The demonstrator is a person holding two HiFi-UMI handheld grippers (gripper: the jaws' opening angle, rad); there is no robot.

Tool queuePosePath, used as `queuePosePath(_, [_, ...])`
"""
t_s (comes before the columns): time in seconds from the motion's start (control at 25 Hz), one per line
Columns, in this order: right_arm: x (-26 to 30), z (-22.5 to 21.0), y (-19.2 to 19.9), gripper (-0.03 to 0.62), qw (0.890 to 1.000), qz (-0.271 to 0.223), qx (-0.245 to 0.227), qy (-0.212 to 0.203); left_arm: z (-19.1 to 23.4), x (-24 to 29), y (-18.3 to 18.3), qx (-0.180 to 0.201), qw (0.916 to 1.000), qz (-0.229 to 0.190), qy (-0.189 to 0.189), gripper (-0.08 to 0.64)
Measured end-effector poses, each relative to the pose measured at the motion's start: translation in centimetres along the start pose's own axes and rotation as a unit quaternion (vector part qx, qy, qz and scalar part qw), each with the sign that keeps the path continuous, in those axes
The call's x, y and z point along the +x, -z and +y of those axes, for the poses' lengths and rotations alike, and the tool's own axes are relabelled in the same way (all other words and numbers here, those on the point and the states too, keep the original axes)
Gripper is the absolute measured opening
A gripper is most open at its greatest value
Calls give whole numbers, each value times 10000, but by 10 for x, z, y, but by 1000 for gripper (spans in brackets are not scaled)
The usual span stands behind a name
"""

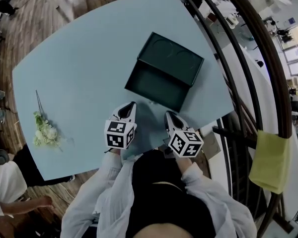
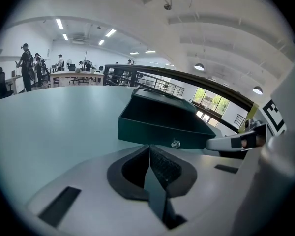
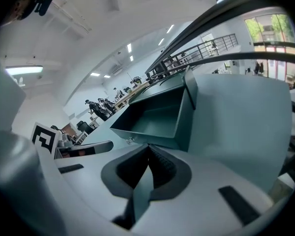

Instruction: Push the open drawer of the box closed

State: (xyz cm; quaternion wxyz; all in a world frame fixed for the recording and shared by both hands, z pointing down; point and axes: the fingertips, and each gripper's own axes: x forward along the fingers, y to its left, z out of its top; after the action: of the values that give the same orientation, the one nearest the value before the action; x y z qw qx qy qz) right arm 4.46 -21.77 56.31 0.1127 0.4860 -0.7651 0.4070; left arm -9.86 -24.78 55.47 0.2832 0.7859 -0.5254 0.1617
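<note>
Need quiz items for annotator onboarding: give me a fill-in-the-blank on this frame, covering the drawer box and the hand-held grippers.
1. The drawer of the dark green box is ____, not closed.
2. The drawer's inside holds ____.
3. Both the left hand-held gripper and the right hand-held gripper have their jaws ____.
4. In the head view, the flower sprig lies to the box's ____.
Missing words: open; nothing; shut; left.

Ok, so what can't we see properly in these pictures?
- Floor of the drawer: in the left gripper view, its own front wall hides it.
- Knob: too small in the head view to tell its shape.
- Far side of the box: the box itself hides it in every view.
- Flowers: outside both gripper views, and tiny in the head view.
</note>
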Motion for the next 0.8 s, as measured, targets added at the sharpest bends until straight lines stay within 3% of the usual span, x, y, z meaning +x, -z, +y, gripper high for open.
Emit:
queuePosePath(0.4, [10, -1, 0, 6, 9987, 83, 508, -44, 5, 20, -3, 5, 9997, 247, -23, 18])
queuePosePath(0.8, [13, -1, -1, 6, 9980, 162, 600, -91, -2, 33, -10, 43, 9997, 253, -12, 18])
